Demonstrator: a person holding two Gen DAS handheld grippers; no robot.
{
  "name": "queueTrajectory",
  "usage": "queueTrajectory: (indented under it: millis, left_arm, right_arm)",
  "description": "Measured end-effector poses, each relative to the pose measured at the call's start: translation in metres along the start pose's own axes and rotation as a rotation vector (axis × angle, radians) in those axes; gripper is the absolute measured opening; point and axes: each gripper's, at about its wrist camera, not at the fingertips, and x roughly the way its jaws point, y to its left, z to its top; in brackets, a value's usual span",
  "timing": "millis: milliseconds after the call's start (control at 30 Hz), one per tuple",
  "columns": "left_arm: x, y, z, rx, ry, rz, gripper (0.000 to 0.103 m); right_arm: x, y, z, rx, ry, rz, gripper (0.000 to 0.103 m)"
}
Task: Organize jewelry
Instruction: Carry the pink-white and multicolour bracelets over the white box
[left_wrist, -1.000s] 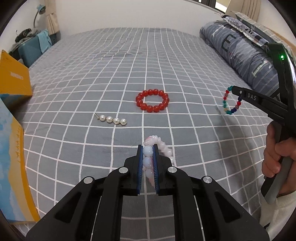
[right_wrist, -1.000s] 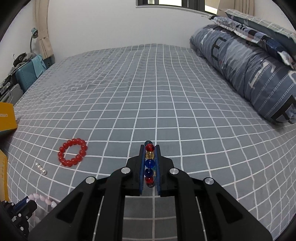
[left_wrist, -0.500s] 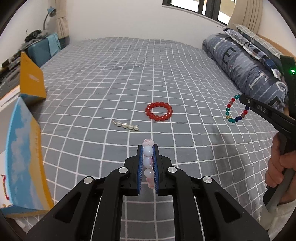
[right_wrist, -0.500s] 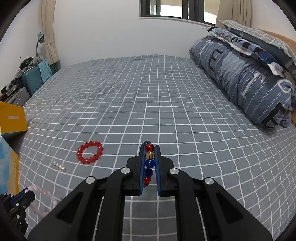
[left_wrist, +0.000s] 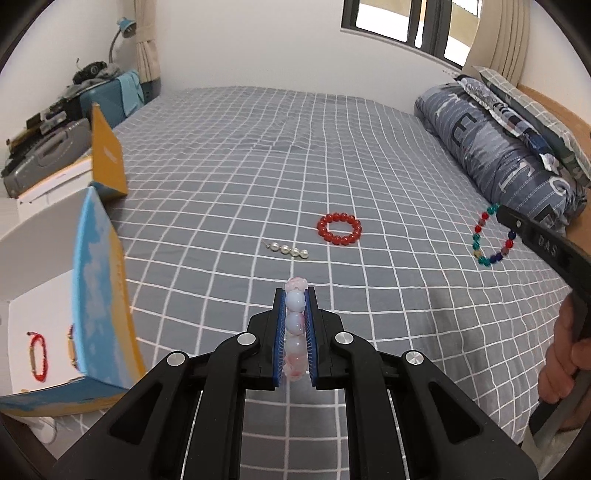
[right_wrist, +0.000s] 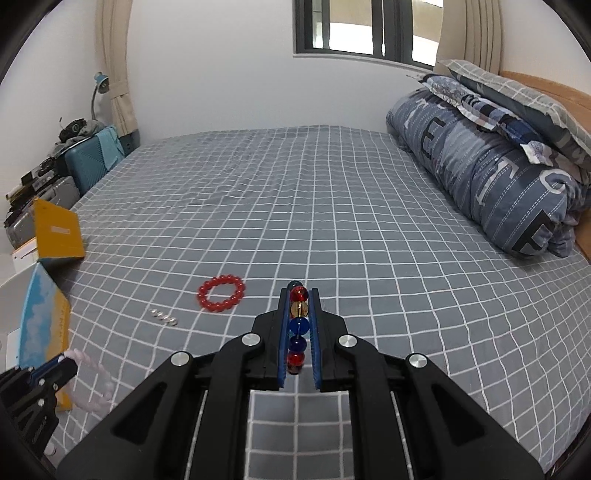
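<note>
Carrying two bracelets at once: the left gripper (left_wrist: 295, 314) is clamped on the pink bracelet (left_wrist: 294, 325), beads stacked between its blue pads, while the right gripper (right_wrist: 298, 325) is pinched tight on the multicolour bracelet (right_wrist: 297, 325), whose loop dangles free in the left view. Both hang above the bed (left_wrist: 369, 166), clear of the sheet. The open box (left_wrist: 92, 295) sits at the bed's left edge with a red cord bracelet (left_wrist: 38, 356) already lying inside. Left out on the sheet are the red bracelet (left_wrist: 340, 229) and, just beside it, the pearl pin (left_wrist: 288, 250).

The job now looks like getting both loads to the box. Best done one at a time: bring the left in first, since it is nearer, clear the tall blue wall, and lower over bare white floor before letting go. Keep both grips firm on the way; round beads can roll out of flat pads. The right should hold back so the swinging loop does not snag the wall or the other gripper.
</note>
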Motion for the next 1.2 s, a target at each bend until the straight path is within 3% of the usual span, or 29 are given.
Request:
queueTrajectory:
  millis: [567, 933, 1200]
  left_arm:
    - [-0.063, 0.057, 0.008, -0.025, -0.074, 0.094, 0.010]
    - [-0.105, 0.153, 0.011, -0.115, -0.107, 0.223, 0.010]
    - [-0.128, 0.233, -0.002, -0.199, -0.091, 0.339, 0.010]
  right_arm:
    - [-0.050, 0.067, -0.014, -0.067, -0.034, 0.089, 0.009]
    - [-0.053, 0.151, -0.005, -0.129, -0.035, 0.229, 0.009]
    - [-0.063, 0.247, -0.006, -0.243, -0.038, 0.359, 0.009]
